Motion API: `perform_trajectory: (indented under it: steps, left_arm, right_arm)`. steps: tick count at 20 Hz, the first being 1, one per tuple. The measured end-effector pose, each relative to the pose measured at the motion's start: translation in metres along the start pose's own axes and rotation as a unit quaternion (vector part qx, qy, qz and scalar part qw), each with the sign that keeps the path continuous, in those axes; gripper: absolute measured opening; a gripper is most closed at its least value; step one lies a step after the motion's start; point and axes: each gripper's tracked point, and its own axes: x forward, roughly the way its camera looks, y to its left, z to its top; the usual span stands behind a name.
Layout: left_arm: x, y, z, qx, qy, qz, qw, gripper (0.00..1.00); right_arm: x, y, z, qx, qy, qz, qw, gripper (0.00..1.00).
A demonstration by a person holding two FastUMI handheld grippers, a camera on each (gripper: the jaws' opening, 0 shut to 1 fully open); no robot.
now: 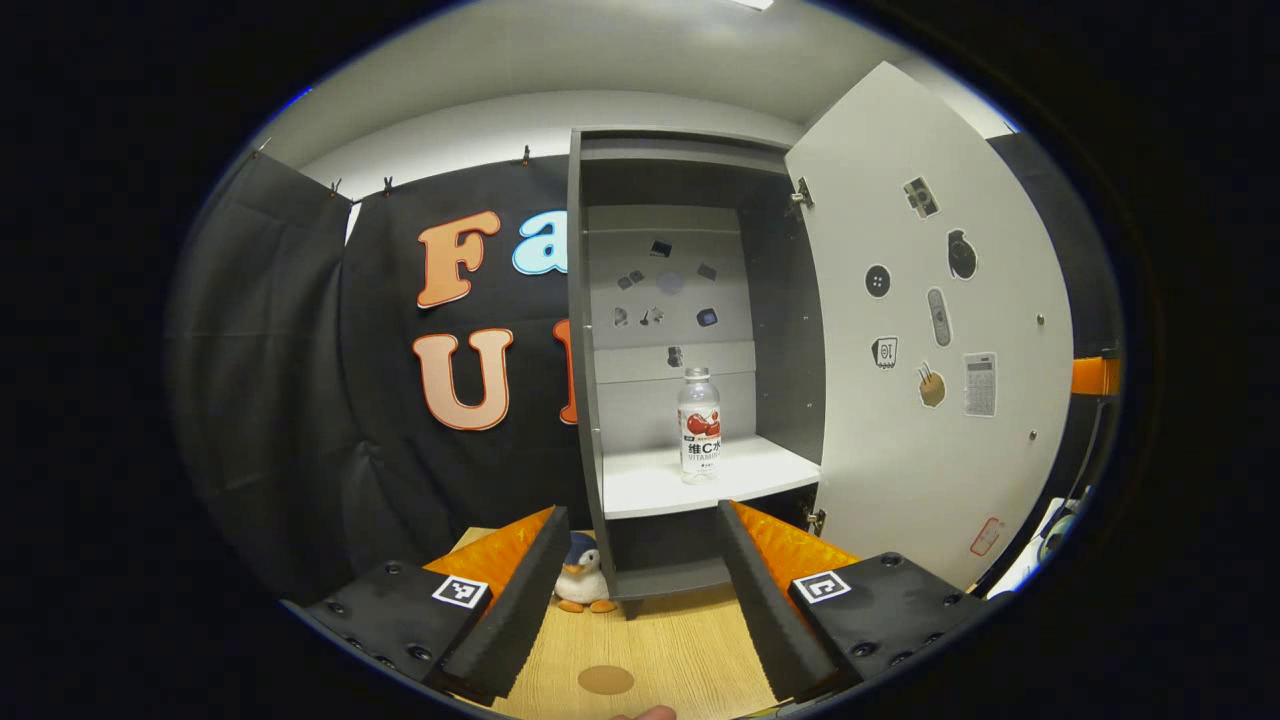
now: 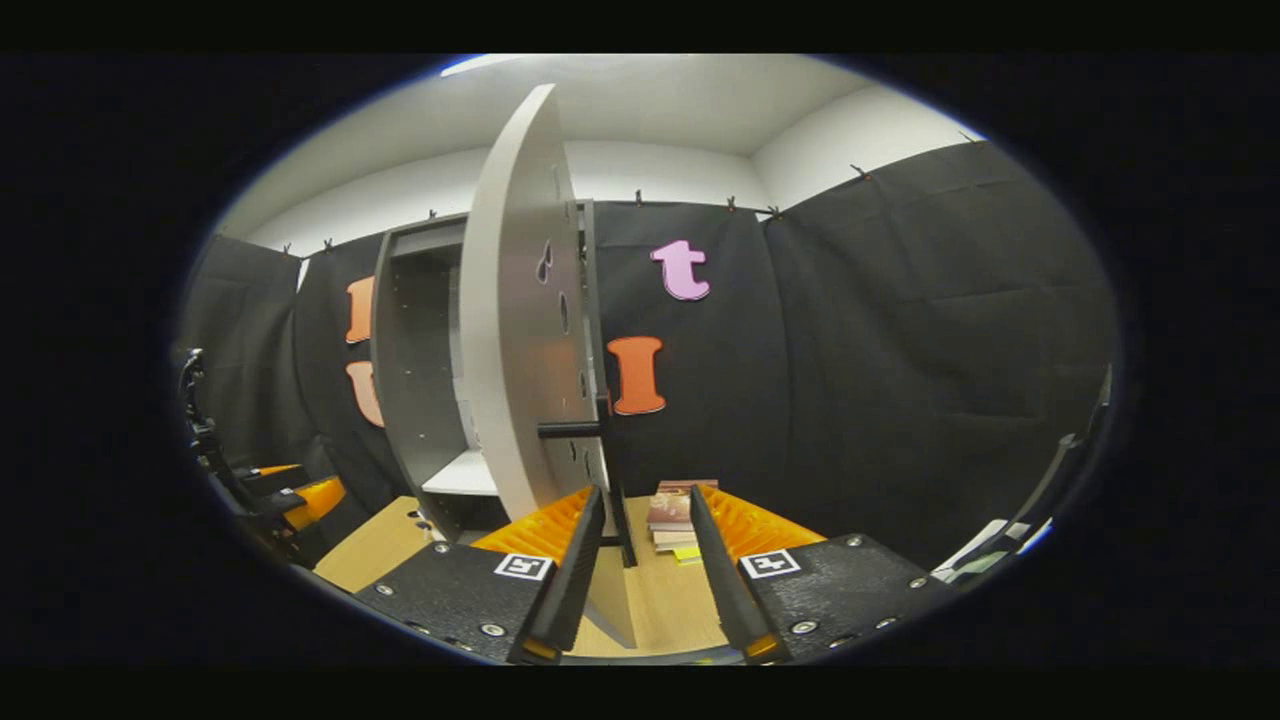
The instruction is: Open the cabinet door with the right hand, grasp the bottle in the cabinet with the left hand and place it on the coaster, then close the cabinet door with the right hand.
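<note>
In the left gripper view the grey cabinet [image 1: 590, 330] stands open, its white door [image 1: 930, 330] swung out to the right. A clear bottle [image 1: 699, 425] with a red-and-white label stands upright on the white shelf [image 1: 650, 490]. My left gripper [image 1: 642, 525] is open, well short of the shelf and aimed at the bottle. A round brown coaster [image 1: 606, 680] lies on the wooden table [image 1: 690, 650] between its fingers. In the right gripper view the door [image 2: 515, 330] is seen edge-on, with its black handle [image 2: 570, 430] just above my open right gripper [image 2: 645, 500].
A penguin toy [image 1: 583, 587] sits on the table at the cabinet's foot. A stack of books [image 2: 675, 515] lies beyond the right gripper. The left gripper [image 2: 270, 490] appears far left in the right gripper view. Black cloth walls the booth.
</note>
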Motion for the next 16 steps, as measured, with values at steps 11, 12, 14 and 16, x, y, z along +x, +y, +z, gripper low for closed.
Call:
perform_trajectory:
  steps: [11,12,14,16]
  left_arm:
    - [0.019,0.004,0.013,0.002,-0.007,0.006,1.0,0.95]
    - [0.023,0.004,0.013,0.002,-0.006,0.006,1.0,0.95]
    - [0.03,0.006,0.013,0.002,-0.005,0.007,1.0,0.95]
    - [0.041,0.005,0.012,0.001,-0.003,0.005,1.0,0.95]
  right_arm:
    - [-0.039,-0.008,0.001,0.011,0.0,-0.016,1.0,0.57]
    - [-0.044,0.0,0.003,0.01,0.001,-0.012,1.0,0.57]
    - [-0.057,0.018,0.007,0.012,-0.001,0.0,1.0,0.58]
    - [-0.067,0.042,0.013,0.011,-0.008,0.021,1.0,0.58]
